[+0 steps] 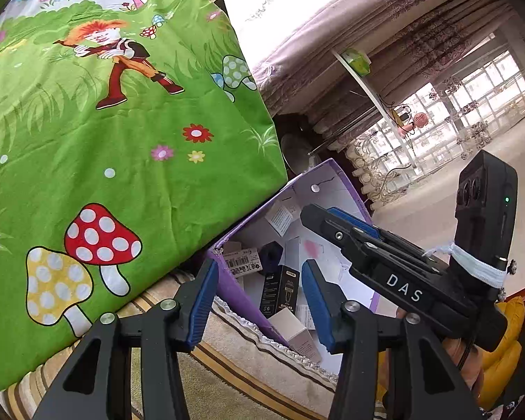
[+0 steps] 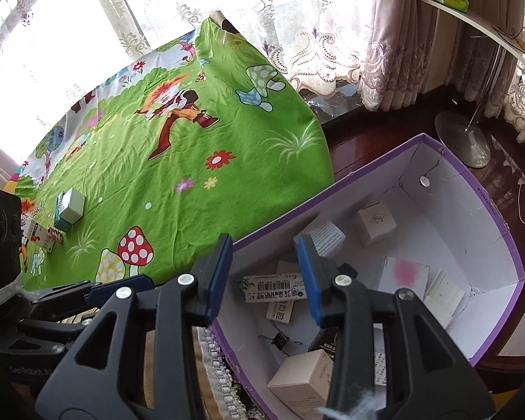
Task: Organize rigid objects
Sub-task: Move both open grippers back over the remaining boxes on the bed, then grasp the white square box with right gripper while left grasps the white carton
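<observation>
A purple cardboard box [image 2: 490,206] with white inside walls lies open beside a green cartoon cloth [image 2: 192,147]. In it lie several small packages: a barcode carton [image 2: 273,285], a white cube box [image 2: 374,222], a cream box [image 2: 304,381], a black carton [image 1: 280,290] and a binder clip [image 2: 280,341]. My right gripper [image 2: 265,276] hangs open over the box's near corner, with nothing between its pads. My left gripper [image 1: 259,301] is open too, above the box's edge [image 1: 234,290], and holds nothing. More small boxes [image 2: 70,206] stand on the cloth at the far left.
A striped, fringed mat [image 1: 227,367] lies under the box's near side. Dark wooden floor, a lamp's round metal base [image 2: 462,136] and lace curtains [image 2: 395,52] lie beyond the box. The right gripper's body [image 1: 402,280] crosses the left wrist view. Something yellow [image 1: 500,343] sits at lower right.
</observation>
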The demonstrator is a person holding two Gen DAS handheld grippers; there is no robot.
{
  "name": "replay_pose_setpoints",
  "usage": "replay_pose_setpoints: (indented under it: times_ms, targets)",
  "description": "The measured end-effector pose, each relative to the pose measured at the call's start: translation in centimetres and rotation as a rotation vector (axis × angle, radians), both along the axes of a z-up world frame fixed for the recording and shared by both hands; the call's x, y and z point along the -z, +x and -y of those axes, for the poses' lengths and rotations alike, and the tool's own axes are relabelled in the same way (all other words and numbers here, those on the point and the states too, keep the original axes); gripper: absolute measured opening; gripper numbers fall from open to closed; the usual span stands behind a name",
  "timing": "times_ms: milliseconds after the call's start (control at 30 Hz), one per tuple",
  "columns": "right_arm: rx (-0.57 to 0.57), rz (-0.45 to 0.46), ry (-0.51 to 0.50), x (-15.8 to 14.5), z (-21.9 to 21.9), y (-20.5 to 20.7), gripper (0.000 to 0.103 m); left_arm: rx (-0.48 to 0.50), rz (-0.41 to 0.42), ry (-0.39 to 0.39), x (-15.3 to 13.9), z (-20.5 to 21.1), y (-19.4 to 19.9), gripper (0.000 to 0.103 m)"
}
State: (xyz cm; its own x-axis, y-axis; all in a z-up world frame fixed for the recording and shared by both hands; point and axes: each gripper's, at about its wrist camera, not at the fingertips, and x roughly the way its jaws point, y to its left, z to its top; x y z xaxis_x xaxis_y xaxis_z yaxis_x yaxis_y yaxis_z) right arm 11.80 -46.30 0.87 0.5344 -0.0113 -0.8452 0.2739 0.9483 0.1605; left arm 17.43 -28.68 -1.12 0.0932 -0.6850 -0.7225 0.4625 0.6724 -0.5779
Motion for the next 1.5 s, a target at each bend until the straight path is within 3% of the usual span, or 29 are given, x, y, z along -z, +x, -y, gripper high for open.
replay_pose_setpoints:
  times_ms: [200, 367, 533, 800, 1067, 1500]
  targets:
    - [-0.063, 0.010, 0.017, -1.1, -3.1, 1.2, 0.043, -0.096, 0.141, 0.014, -2.4, -3.9, 0.7, 0.051]
    - [-0.108, 0.006, 0.008, -1.6, -6.0, 2.5, 0.048, -0.190, 0.264, 0.039, -4.4, -7.9, 1.3, 0.059]
    - [-0.172, 0.010, -0.003, -2.0, -9.1, 3.8, 0.049, -0.304, 0.339, 0.067, -5.5, -12.6, 2.2, 0.060]
    - [-0.249, 0.050, -0.001, -3.1, -13.8, 6.4, 0.050, -0.497, 0.478, 0.198, -6.4, -21.1, 3.1, 0.068]
    - [-0.328, 0.100, 0.000, -3.9, -18.9, 9.5, 0.052, -0.614, 0.415, 0.269, -4.0, -27.9, 4.6, 0.072]
    - [-0.439, 0.077, 0.003, -1.4, -25.4, 13.6, 0.058, -0.591, 0.328, 0.306, 0.2, -28.9, 6.2, 0.072]
